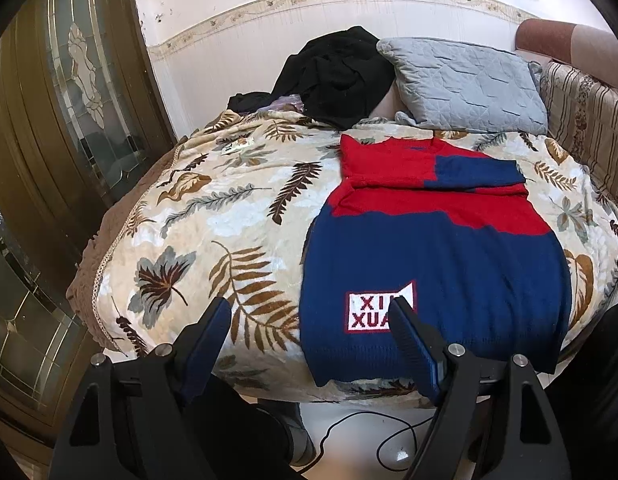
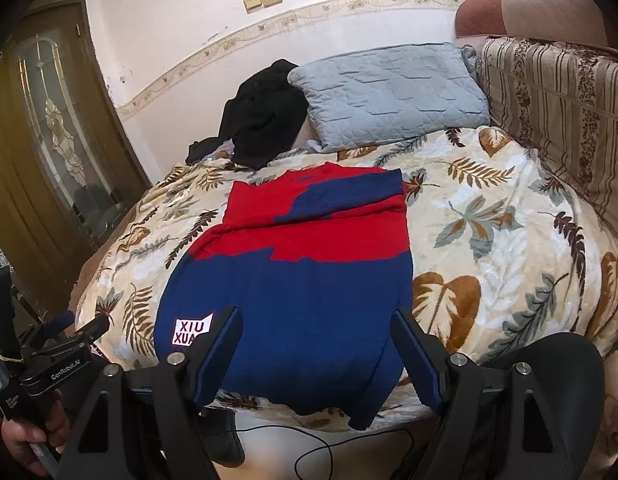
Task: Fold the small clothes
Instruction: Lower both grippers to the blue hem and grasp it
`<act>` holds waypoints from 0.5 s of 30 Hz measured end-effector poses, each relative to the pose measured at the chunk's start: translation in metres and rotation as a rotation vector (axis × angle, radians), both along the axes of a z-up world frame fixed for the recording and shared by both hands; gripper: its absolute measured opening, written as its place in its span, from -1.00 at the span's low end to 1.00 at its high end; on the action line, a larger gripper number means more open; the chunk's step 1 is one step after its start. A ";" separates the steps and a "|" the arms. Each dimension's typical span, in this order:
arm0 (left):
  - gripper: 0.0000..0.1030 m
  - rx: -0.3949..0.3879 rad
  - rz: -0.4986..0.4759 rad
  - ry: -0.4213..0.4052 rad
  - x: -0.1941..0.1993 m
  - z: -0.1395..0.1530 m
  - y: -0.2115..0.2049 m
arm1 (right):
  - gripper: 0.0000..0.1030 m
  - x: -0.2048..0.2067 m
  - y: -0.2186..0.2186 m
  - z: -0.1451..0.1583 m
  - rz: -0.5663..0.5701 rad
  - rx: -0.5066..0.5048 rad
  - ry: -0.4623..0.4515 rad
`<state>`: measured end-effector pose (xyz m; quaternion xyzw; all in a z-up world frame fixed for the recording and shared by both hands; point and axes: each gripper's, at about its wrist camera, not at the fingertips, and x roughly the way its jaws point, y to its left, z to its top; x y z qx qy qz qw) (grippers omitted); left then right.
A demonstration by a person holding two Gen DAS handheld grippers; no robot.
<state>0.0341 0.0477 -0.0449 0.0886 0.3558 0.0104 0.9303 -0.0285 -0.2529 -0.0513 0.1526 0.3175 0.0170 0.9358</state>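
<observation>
A red and navy knitted sweater (image 1: 437, 248) lies flat on the leaf-print blanket (image 1: 213, 216), sleeves folded across its chest, hem hanging over the near edge. A white "XIU XUA" patch (image 1: 373, 312) sits near the hem. My left gripper (image 1: 313, 312) is open and empty, hovering above the hem's left corner. In the right wrist view the sweater (image 2: 301, 280) lies ahead. My right gripper (image 2: 315, 320) is open and empty above the hem's right part. The left gripper (image 2: 77, 326) shows at the lower left there, held by a hand.
A grey quilted pillow (image 1: 465, 84) and a heap of black clothes (image 1: 333, 76) lie at the bed's far end by the wall. A striped headboard (image 2: 561, 120) stands at the right. A wooden glass door (image 1: 61, 120) is at the left. A black cable (image 1: 373, 436) lies on the floor.
</observation>
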 end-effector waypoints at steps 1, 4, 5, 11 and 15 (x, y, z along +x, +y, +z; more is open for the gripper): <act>0.58 -0.002 0.001 0.009 0.000 -0.002 0.001 | 0.55 0.000 0.000 -0.001 0.002 0.004 0.007; 0.57 -0.010 0.004 0.038 0.001 -0.010 0.005 | 0.55 0.003 -0.001 -0.007 0.005 0.020 0.036; 0.57 -0.014 0.005 0.050 0.001 -0.014 0.008 | 0.55 0.003 -0.001 -0.009 0.006 0.022 0.043; 0.57 -0.082 0.076 0.204 0.015 -0.050 0.043 | 0.55 0.009 -0.003 -0.025 0.012 0.047 0.113; 0.57 -0.116 0.114 0.264 0.025 -0.067 0.062 | 0.55 0.015 -0.007 -0.044 0.012 0.087 0.188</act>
